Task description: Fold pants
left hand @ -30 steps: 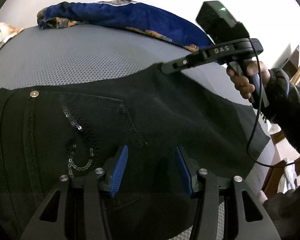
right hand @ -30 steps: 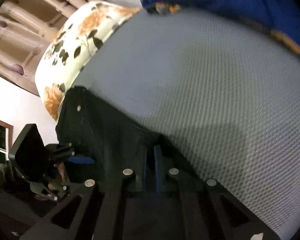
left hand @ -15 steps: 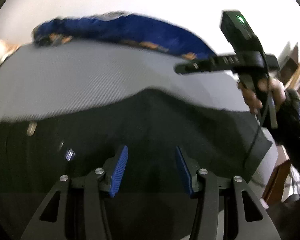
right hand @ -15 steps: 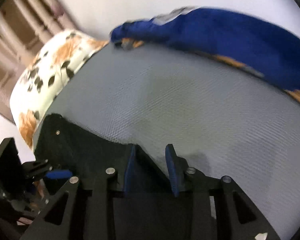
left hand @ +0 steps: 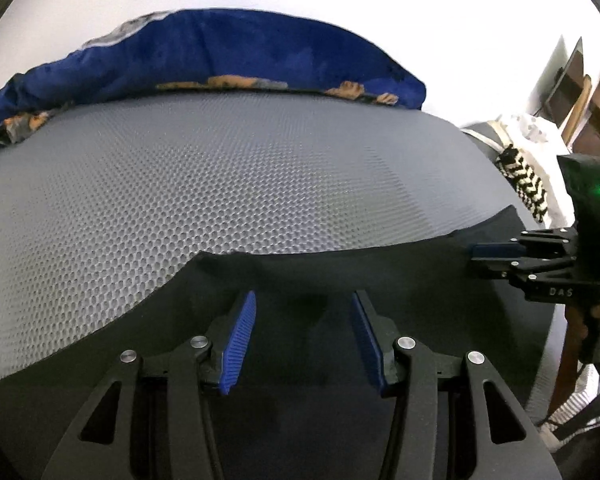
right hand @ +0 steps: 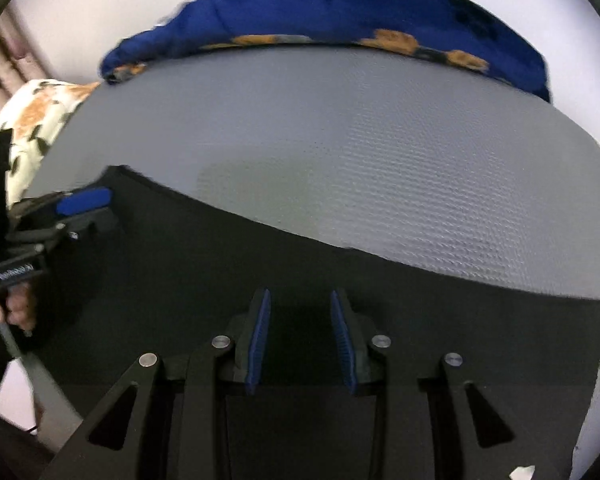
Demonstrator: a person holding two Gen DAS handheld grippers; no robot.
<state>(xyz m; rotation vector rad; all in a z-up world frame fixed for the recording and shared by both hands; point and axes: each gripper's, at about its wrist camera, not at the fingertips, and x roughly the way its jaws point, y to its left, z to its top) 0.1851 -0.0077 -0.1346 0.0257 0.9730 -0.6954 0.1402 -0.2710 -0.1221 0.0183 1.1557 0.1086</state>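
Black pants [left hand: 340,280] lie spread flat across the near part of a bed covered in a grey, honeycomb-textured sheet [left hand: 220,184]. The dark cloth runs in a wide band from left to right, and its far edge [right hand: 340,246] makes an uneven line against the grey. On the left side that edge steps back toward the near side at a rounded corner [left hand: 198,258].

The left gripper [left hand: 304,328] hovers low over the pants, its two blue-padded fingers [left hand: 240,332] set wide apart with only black fabric showing between them. Whether the tips touch the cloth cannot be told.

The right gripper [right hand: 300,336] is also low over the pants, further to the right along the band, its blue pads [right hand: 260,336] parted with a clear gap and nothing clamped between them. From the left gripper's camera it shows at the right edge [left hand: 500,256], pointing in sideways over the cloth, a green light glowing on its black body. A hand [right hand: 14,306] grips the left tool's handle at the left edge of the right camera's view.

Along the far side of the bed lies a bunched blue blanket [left hand: 220,52] with orange patches on its lower edge. A cream pillow with an orange and dark floral print [right hand: 32,120] sits at the far left. At the far right, beyond the bed, is a black-and-white zigzag cloth [left hand: 528,184] against something white.
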